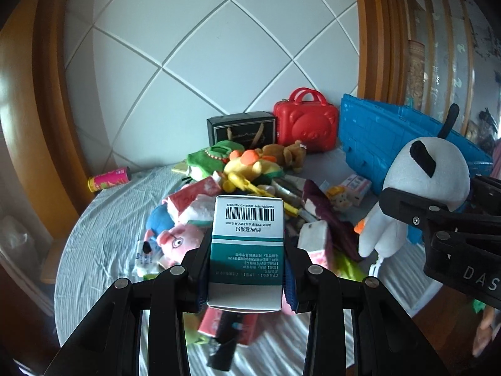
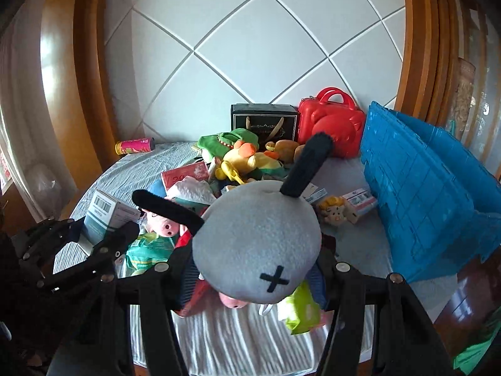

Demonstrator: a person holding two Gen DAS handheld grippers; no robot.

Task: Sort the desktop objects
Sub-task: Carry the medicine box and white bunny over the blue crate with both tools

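Observation:
My left gripper (image 1: 247, 269) is shut on a white and teal medicine box (image 1: 247, 244) with a barcode, held above the pile; the box also shows in the right wrist view (image 2: 103, 216). My right gripper (image 2: 253, 266) is shut on a white plush toy with black ears (image 2: 256, 244), held above the table; the plush also shows in the left wrist view (image 1: 419, 181). Below lies a heap of plush toys (image 1: 250, 166) and small boxes on a round table with a light blue cloth (image 1: 109, 225).
A blue plastic crate (image 2: 422, 194) stands at the right. A red bear-shaped case (image 2: 332, 125) and a black box (image 2: 263, 122) stand at the back by the wall. A pink can (image 2: 134, 145) lies at the back left. A pink pig plush (image 1: 178, 241) lies in the pile.

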